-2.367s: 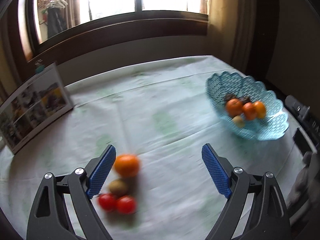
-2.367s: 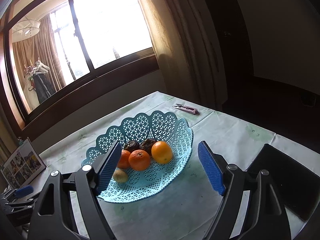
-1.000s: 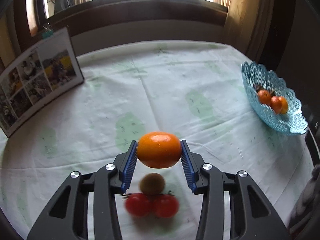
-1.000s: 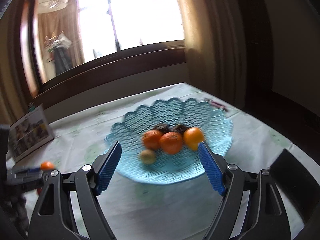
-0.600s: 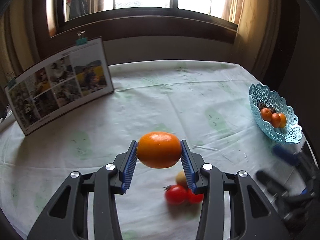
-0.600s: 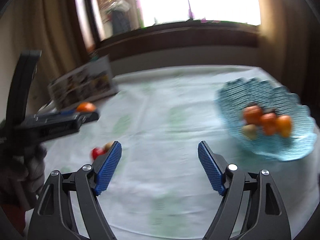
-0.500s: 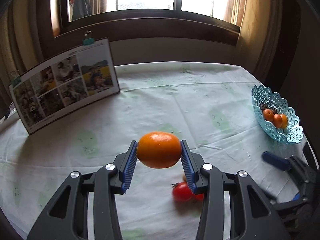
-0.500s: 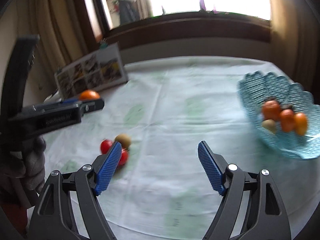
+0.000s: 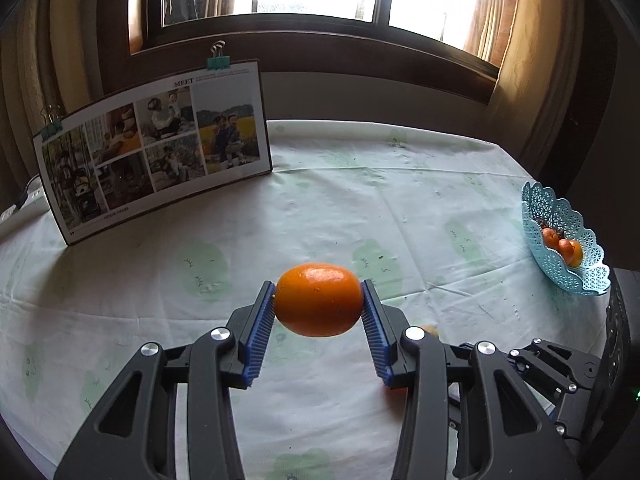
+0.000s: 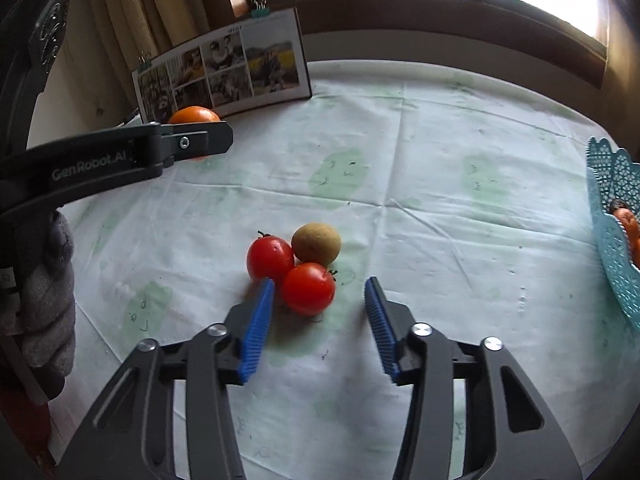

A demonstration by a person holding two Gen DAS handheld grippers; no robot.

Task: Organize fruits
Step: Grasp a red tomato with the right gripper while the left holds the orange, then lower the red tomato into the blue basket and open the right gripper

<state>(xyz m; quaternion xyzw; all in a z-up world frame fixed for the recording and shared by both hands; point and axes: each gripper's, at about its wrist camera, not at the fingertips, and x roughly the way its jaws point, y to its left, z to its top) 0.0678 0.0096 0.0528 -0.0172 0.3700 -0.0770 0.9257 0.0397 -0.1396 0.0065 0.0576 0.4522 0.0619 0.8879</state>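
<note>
My left gripper (image 9: pixel 319 305) is shut on an orange (image 9: pixel 319 299) and holds it above the table; it also shows in the right wrist view (image 10: pixel 194 116). My right gripper (image 10: pixel 320 296) is open, low over the table, its fingertips either side of the near red tomato (image 10: pixel 307 288). A second tomato (image 10: pixel 269 257) and a brown kiwi (image 10: pixel 316 244) touch it just behind. The blue lattice basket (image 9: pixel 568 216) with several oranges stands at the far right edge, also seen in the right wrist view (image 10: pixel 612 232).
A photo board (image 9: pixel 156 148) with binder clips leans at the back left of the table, below the window. The white tablecloth (image 9: pixel 360 200) with green patches covers the round table. A dark chair back (image 9: pixel 624 320) is at the right.
My left gripper closed on the orange and lifted it up and left. My right gripper swung away from the basket and came down over the tomatoes, still open.
</note>
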